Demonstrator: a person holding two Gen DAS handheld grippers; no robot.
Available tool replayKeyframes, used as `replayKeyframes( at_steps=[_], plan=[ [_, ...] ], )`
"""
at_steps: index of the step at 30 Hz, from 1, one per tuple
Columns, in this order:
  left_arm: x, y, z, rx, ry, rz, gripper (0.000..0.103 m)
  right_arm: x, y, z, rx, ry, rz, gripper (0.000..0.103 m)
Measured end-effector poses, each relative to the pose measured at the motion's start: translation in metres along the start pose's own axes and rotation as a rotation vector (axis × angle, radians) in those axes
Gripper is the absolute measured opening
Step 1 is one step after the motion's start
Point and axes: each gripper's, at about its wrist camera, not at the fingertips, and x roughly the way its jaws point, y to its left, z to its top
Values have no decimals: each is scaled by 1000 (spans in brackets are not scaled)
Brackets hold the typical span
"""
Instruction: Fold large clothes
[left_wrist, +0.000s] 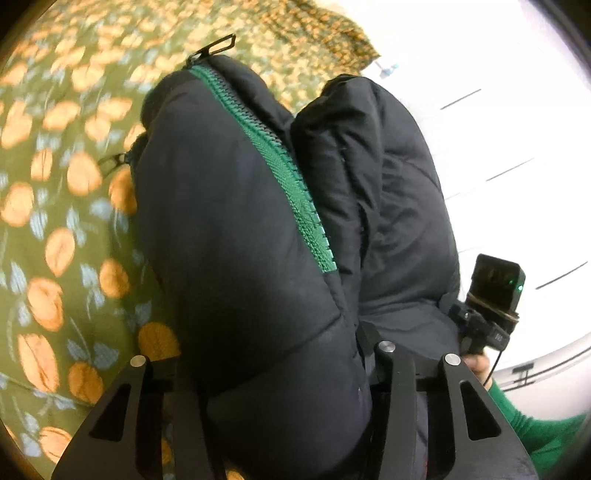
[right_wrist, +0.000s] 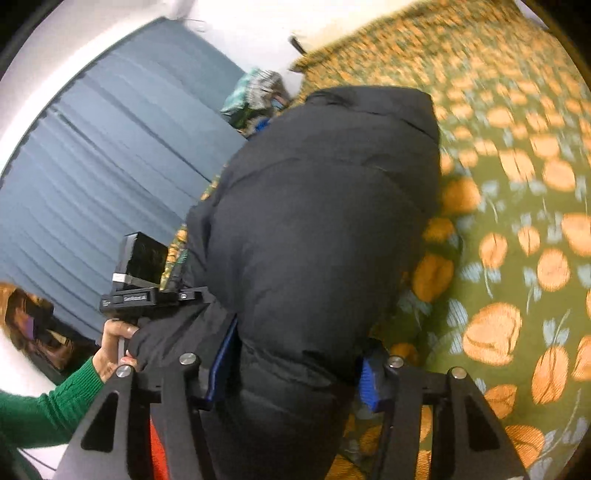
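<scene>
1. Black puffer jacket (left_wrist: 236, 229) fills the space right in front of the left hand-held gripper (left_wrist: 273, 373), bulging up between its two fingers and hiding their tips; the padding is squeezed between the fingers, so the jacket is pinched there.
2. Ahead of the right hand-held gripper (right_wrist: 291, 373) the same jacket (right_wrist: 325, 221) swells out; its blue finger pads (right_wrist: 369, 384) press into the padding from both sides and grip it. Only parts of two pads show.
3. One green zipper (left_wrist: 284, 173) runs away from the left hand-held gripper up the jacket, ending at a black pull tab (left_wrist: 218, 46). A second small pull (left_wrist: 114, 160) shows left of the bulk, too blurred to read clearly.
4. Beneath the jacket, to the left of the left hand-held gripper and to the right of the right one, lies a green bedspread with orange flowers (left_wrist: 55, 221), its far part blurred.
5. Each view catches the other hand-held gripper at its edge, held by a hand (right_wrist: 110, 347) in a green sleeve (right_wrist: 48, 410); its fingers are hidden behind the jacket.
6. Blue pleated curtain (right_wrist: 110, 155) hangs beyond the right hand-held gripper's left side; a crumpled patterned bundle (right_wrist: 255, 96) past the jacket is hard to make out.
</scene>
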Motion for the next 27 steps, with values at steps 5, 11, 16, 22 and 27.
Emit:
replayKeyframes(
  at_steps=[5, 11, 16, 22, 27],
  plan=[
    [-6, -12, 42, 26, -57, -8, 46, -18, 12, 41, -77, -70, 22, 56],
    [2, -27, 117, 61, -132, -2, 46, -12, -4, 110, -122, -158, 26, 56],
    [52, -19, 165, 56, -125, 21, 48, 7, -56, 162, -111, -174, 9, 56],
    [132, 19, 164, -35, -25, 104, 86, 46, -151, 175, 47, -50, -61, 61],
    [102, -5, 135, 60, -64, 134, 89, 30, -175, 152, 98, -61, -192, 87]
  ],
)
